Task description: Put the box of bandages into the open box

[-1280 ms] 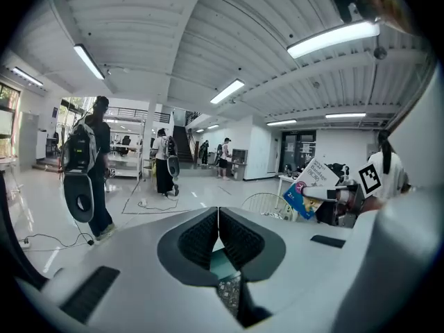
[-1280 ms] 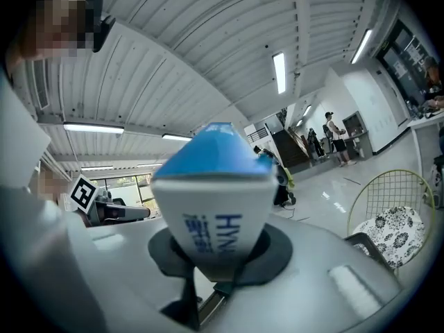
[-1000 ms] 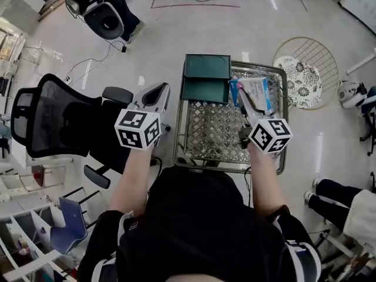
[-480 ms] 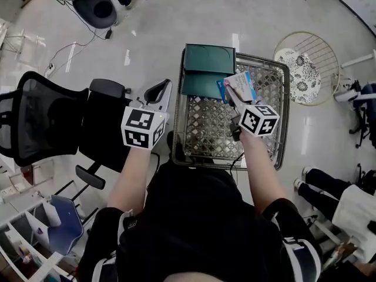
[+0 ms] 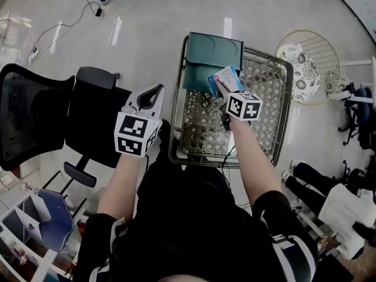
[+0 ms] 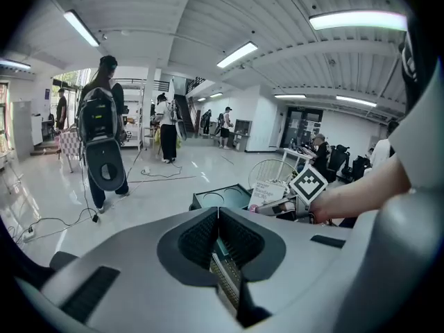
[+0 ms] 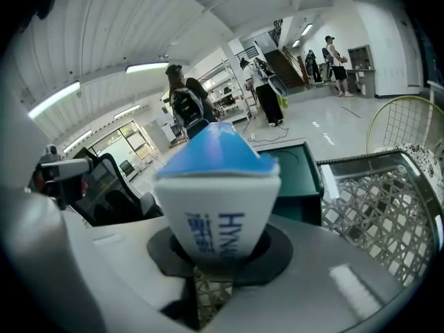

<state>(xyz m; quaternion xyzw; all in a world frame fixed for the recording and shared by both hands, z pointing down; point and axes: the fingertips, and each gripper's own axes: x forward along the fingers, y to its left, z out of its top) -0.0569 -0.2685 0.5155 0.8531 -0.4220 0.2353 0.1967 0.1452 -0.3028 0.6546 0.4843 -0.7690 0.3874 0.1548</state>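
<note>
A white and blue box of bandages (image 5: 225, 79) (image 7: 216, 193) is clamped in my right gripper (image 5: 221, 89) and held above the wire cart basket (image 5: 276, 116), close to the dark green open box (image 5: 211, 60) at the basket's far left corner. In the right gripper view the green box (image 7: 300, 175) lies just behind the bandage box. My left gripper (image 5: 151, 97) hangs left of the basket over a black chair, its jaws shut with nothing between them (image 6: 217, 234). From the left gripper view I see the green box (image 6: 220, 198) and the bandage box (image 6: 269, 193) beyond.
A black mesh office chair (image 5: 41, 113) stands left of the cart. A round wire stand with a patterned plate (image 5: 306, 66) sits to the right. Cables (image 5: 64, 28) trail on the glossy floor. People stand far off (image 6: 104, 137).
My right gripper has carried the bandage box leftwards and forwards across the basket, toward the green box. The left gripper has kept its place beside the cart.
</note>
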